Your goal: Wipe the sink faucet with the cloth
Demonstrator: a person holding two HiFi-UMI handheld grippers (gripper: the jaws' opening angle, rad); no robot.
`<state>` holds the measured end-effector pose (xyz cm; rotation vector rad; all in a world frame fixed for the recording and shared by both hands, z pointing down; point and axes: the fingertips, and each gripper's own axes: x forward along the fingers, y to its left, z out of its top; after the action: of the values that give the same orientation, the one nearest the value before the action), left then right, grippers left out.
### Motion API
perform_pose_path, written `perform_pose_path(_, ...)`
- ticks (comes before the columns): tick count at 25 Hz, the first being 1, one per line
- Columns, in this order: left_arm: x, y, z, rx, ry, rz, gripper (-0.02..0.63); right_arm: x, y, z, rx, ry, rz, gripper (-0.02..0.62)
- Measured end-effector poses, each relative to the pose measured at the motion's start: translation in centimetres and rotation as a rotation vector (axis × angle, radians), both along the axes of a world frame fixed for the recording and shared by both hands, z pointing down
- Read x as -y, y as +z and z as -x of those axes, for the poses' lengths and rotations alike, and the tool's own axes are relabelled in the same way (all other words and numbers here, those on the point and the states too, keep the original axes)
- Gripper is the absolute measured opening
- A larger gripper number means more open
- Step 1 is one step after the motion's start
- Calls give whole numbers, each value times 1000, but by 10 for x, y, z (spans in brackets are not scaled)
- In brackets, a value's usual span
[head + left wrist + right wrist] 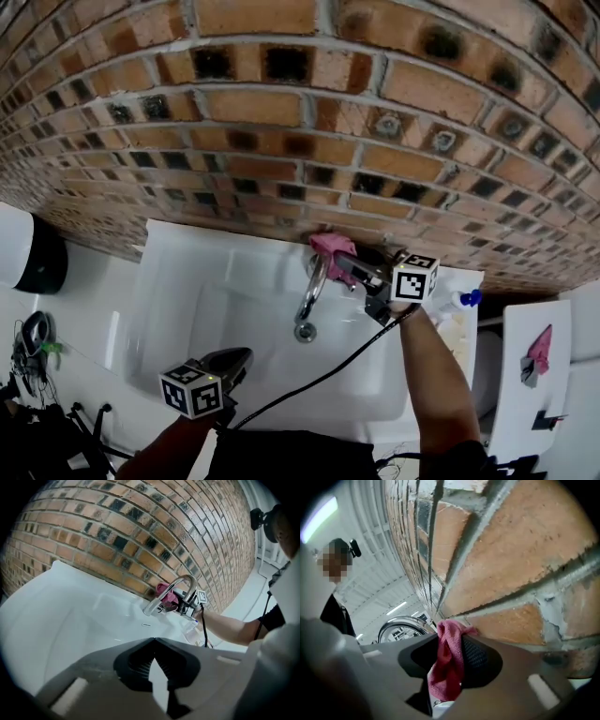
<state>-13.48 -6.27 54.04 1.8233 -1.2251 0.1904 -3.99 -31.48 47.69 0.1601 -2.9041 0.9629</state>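
Note:
The chrome curved faucet (312,289) stands at the back of the white sink (187,281), under the brick wall. A pink cloth (329,247) is bunched at the faucet's top, and my right gripper (345,267) is shut on it, pressing it against the faucet near the wall. In the right gripper view the cloth (447,660) hangs between the jaws, with the faucet's arc (396,623) just left. My left gripper (241,357) hovers over the sink's near rim, shut and holding nothing. The left gripper view shows the faucet (183,585), the cloth (165,594) and the right gripper (185,606) ahead.
A black-and-white dispenser (33,253) hangs on the wall at the left. A spray bottle with a blue cap (465,300) stands at the sink's right end. Further right is a white surface (525,394) with a pink item (539,349). Cables (33,342) lie at the lower left.

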Motion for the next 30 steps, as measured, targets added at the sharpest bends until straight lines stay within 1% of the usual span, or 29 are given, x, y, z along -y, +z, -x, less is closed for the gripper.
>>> perform_pose_path(2,0,3,0,-5,1,12,6,0,-5,1,43,-20,23,143)
perform_pose_path(4,1,5,0,-15,2,18,6,-1,-13,2,75,-37,26,143)
perform_pose_path(7,2,5,-3,-22,9,13,6,-3,-26,3,71,-52,-4,143)
perform_pose_path(12,1,1,-9,-22,37,-9,6,-8,-45,3,-1,-64,-77,143)
perform_pose_path(16,-9,-7,-10,-31,42,-36,6,-19,-68,5,-65,-67,-169,143)
perform_pose_path(23,-21,-22,-14,-51,68,-98,6,-43,-101,13,-141,-51,-301,143)
perform_pose_path(27,-34,-21,-12,-58,80,-108,6,-57,-108,17,-218,-32,-386,143)
perform_pose_path(30,-45,-20,-11,-64,91,-109,6,-69,-111,18,-287,8,-480,143)
